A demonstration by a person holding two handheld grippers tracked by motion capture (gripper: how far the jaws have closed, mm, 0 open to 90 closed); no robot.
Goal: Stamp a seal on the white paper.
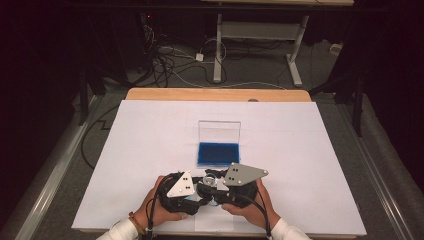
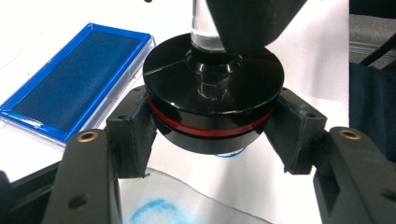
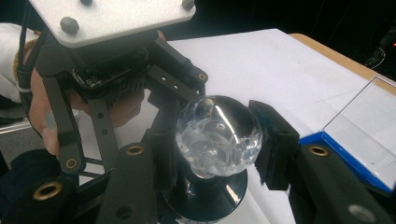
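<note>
Forearms and hands: nearest the high camera, our two hands came in from the bottom edge and met at the near middle of the table (image 1: 150, 125), which was covered in white paper.
Ink pad: an open blue ink pad (image 1: 218, 153) lay just beyond the grippers, its clear lid standing upright behind it; we saw it again at the left of the left gripper view (image 2: 70, 88).
Left gripper: our left gripper (image 1: 186, 196) had its jaws clamped on the black disc base (image 2: 212, 107) of a stamp, one pad on each side at the red band.
Right gripper: our right gripper (image 1: 231, 192) had its jaws closed around the clear faceted knob (image 3: 218, 135) on top of the same stamp.
Stamp position: it hung just above the paper at the near edge, both grippers on it, well short of the ink pad.
Blue mark: a faint blue smudge (image 2: 152, 211) showed on a paper sheet below the base.
Step in hand: we judged the stamp was being held steady between inking and pressing.
Next move: lowering the base flat and square onto the paper, both grips kept firm so the knob would not twist.
</note>
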